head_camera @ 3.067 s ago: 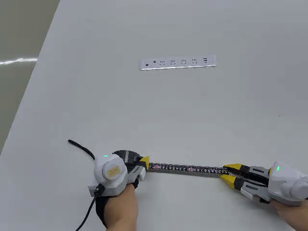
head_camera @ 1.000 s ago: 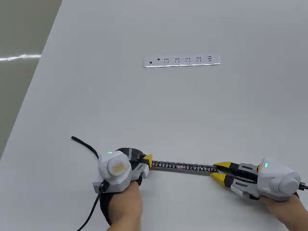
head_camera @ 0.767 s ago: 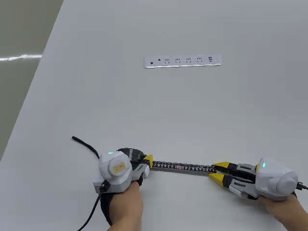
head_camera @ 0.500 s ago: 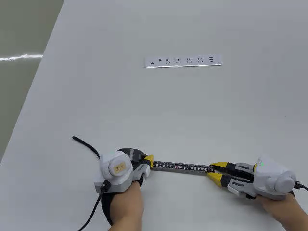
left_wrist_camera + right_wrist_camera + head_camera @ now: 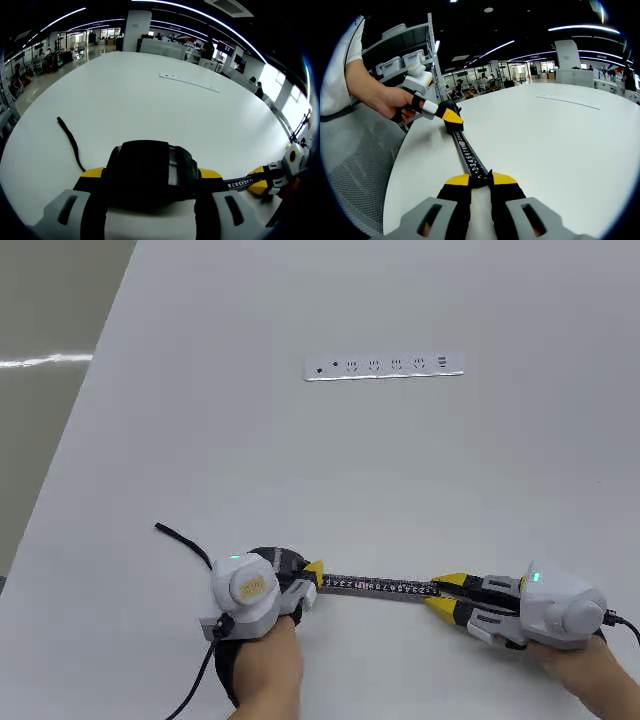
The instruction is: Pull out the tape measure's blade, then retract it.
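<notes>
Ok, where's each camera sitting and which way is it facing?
Head view: on the headset, looking down at the white workbench; shows the left hand-held gripper, right hand-held gripper, left hand, right hand.
Left gripper view: on the left hand-held gripper, facing across the bench past the black round tape measure case in its jaws.
Right gripper view: on the right hand-held gripper, facing along the black numbered blade toward the left hand.
Shared by both gripper views: blade, long white power strip.

white table (image 5: pixel 300 460) with power strip (image 5: pixel 384 366), grey-green floor (image 5: pixel 45 400), shelving (image 5: pixel 400 64), ceiling light strips (image 5: pixel 496 50)
</notes>
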Motion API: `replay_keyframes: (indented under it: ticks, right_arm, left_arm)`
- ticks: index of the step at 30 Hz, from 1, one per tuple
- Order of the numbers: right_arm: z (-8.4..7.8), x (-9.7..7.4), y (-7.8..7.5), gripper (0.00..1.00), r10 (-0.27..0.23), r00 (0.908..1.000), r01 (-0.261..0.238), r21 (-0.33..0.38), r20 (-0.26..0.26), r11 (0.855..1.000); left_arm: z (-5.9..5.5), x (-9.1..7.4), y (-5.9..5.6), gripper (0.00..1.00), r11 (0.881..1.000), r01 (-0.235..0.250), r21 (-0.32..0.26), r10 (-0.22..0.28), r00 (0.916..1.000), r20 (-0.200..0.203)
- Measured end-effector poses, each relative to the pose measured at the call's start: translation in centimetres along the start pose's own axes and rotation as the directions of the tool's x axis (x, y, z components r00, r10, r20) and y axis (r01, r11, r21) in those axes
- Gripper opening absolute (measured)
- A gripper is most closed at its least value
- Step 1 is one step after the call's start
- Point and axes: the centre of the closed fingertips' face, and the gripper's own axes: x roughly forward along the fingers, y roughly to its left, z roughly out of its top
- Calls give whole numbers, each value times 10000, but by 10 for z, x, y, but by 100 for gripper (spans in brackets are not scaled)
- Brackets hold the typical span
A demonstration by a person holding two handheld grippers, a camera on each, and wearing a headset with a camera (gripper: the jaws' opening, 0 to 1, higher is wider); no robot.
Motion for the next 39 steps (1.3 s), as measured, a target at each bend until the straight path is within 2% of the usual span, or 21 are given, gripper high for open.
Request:
replay_keyframes:
  ticks: [19,39]
  right_arm:
    - [6,22,8,13,503,9987,-505,-186,-83,9986]
    - [15,42,18,13,791,9968,-794,-305,-117,9964]
  left_arm:
    - [0,0,0,69,10000,19,-51,-19,10000,25]
    - [-1,0,0,69,9999,26,-109,-26,10000,21]
